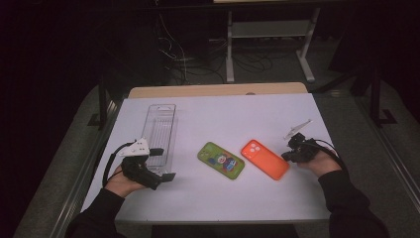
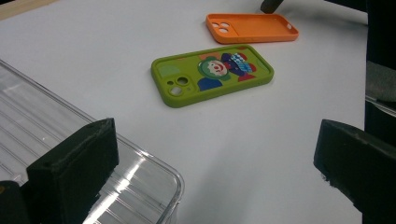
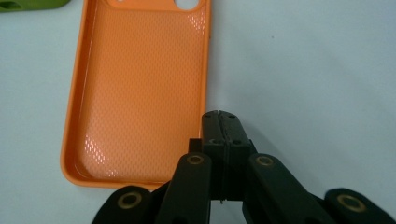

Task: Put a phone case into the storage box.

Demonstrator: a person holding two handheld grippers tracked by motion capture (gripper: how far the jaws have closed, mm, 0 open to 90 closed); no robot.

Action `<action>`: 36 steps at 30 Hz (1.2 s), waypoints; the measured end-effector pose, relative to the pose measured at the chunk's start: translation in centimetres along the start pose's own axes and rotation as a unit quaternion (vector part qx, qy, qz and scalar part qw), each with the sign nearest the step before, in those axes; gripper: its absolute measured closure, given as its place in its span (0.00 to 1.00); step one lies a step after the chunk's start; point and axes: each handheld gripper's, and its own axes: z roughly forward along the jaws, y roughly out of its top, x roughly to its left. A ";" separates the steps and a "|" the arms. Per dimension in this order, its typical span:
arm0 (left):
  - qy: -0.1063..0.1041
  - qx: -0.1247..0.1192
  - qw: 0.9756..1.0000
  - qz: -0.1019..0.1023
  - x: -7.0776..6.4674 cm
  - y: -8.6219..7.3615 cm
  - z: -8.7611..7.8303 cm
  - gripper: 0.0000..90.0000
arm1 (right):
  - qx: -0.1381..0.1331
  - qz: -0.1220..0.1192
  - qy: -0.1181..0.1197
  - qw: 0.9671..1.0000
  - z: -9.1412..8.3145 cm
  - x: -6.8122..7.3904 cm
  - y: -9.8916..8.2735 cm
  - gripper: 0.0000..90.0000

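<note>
An orange phone case (image 1: 265, 158) lies inner side up on the white table, right of centre. A green phone case (image 1: 221, 160) with a cartoon print lies to its left. My right gripper (image 1: 287, 155) is shut with nothing between its jaws, and its tip is at the orange case's right edge. In the right gripper view the closed tip (image 3: 220, 125) sits just beside the rim of the orange case (image 3: 140, 93); I cannot tell if they touch. My left gripper (image 1: 163, 163) stands open over the near end of a clear tray (image 1: 161, 126), holding nothing. From the open left gripper (image 2: 215, 161) I look across at the green case (image 2: 212, 74) and the orange case (image 2: 252, 28).
The clear ribbed plastic tray (image 2: 32, 121) runs lengthwise along the table's left side. The white tabletop (image 1: 223, 119) ends in a wooden strip at the back, with dark floor, cables and a white stand behind. A dark sleeve (image 2: 380, 46) shows at the right in the left gripper view.
</note>
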 end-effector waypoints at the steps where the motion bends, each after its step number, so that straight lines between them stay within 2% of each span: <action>1: 0.000 0.000 1.000 0.000 0.0 0.0 0.0 0.00 | 0.000 0.000 -0.003 1.000 0.0 0.1 0.0 0.98; 4: -0.001 -0.001 1.000 0.002 0.0 0.0 0.0 0.00 | -0.015 0.000 -0.012 1.000 -0.5 0.2 0.1 0.97; 6: 0.000 -0.004 1.000 -0.002 -0.1 0.0 0.0 0.00 | -0.040 0.016 -0.006 0.999 -1.2 0.5 0.2 0.90; 7: 0.000 -0.004 1.000 -0.002 -0.1 0.0 0.0 0.00 | -0.040 0.016 -0.006 0.999 -1.2 0.5 0.2 0.90; 8: 0.000 -0.005 1.000 -0.002 0.0 0.0 0.0 0.00 | -0.054 0.028 -0.001 0.998 -1.5 0.9 0.3 0.86; 9: 0.000 -0.005 1.000 -0.002 0.0 0.0 0.0 0.00 | -0.070 0.027 0.002 0.997 -2.1 1.5 0.3 0.76; 10: -0.001 -0.006 1.000 -0.008 -0.1 -0.1 0.0 0.00 | -0.070 0.027 0.002 0.997 -2.1 1.5 0.3 0.76; 11: -0.001 -0.007 1.000 -0.010 -0.1 -0.1 0.0 0.00 | -0.079 0.033 0.004 0.996 -2.3 1.9 0.3 0.70; 12: -0.001 -0.007 1.000 -0.010 -0.1 -0.1 0.0 0.00 | -0.107 0.041 0.008 0.993 -2.8 2.5 0.1 0.61; 13: -0.001 -0.008 1.000 -0.011 -0.2 -0.1 0.0 0.00 | -0.107 0.041 0.008 0.993 -2.8 2.5 0.1 0.61; 14: -0.001 -0.008 1.000 -0.011 -0.2 -0.1 0.1 0.00 | -0.131 0.062 0.018 0.989 -3.0 2.9 -0.2 0.50; 15: -0.001 -0.005 1.000 -0.007 -0.1 -0.1 0.0 0.00 | -0.145 0.068 0.025 0.987 -2.9 3.1 -0.4 0.46; 17: -0.001 -0.005 1.000 -0.007 -0.1 -0.1 0.0 0.00 | -0.148 0.076 0.035 0.985 -2.8 3.8 -0.8 0.36; 20: -0.001 -0.005 1.000 -0.003 0.0 -0.1 0.0 0.00 | -0.171 0.067 0.032 0.982 -2.8 4.8 -1.3 0.24; 23: -0.001 -0.004 1.000 -0.005 -0.1 -0.1 0.1 0.00 | -0.191 0.072 0.035 0.978 -2.7 5.5 -1.7 0.16; 25: -0.001 -0.003 1.000 -0.006 -0.1 -0.1 0.1 0.00 | -0.200 0.070 0.032 0.977 -2.5 5.8 -2.0 0.14; 27: 0.000 -0.004 1.000 -0.005 -0.1 -0.1 0.0 0.00 | -0.200 0.070 0.034 0.977 -2.5 6.0 -2.1 0.12; 28: -0.001 -0.006 1.000 -0.007 -0.1 -0.1 0.0 0.00 | -0.200 0.065 0.031 0.977 -2.2 6.5 -2.3 0.05; 29: -0.001 -0.006 1.000 -0.007 -0.1 -0.1 0.0 0.00 | -0.200 0.065 0.031 0.977 -2.2 6.5 -2.3 0.05; 31: -0.001 -0.005 1.000 -0.006 -0.1 -0.1 0.0 0.00 | -0.191 0.061 0.028 0.979 -1.8 6.9 -2.4 0.00; 35: -0.001 -0.004 1.000 -0.004 -0.1 -0.1 0.0 0.00 | -0.189 0.053 0.024 0.980 -1.7 7.1 -2.4 0.00; 36: -0.001 -0.005 1.000 -0.005 -0.1 -0.1 0.0 0.00 | -0.184 0.049 0.020 0.982 -1.8 7.2 -2.3 0.00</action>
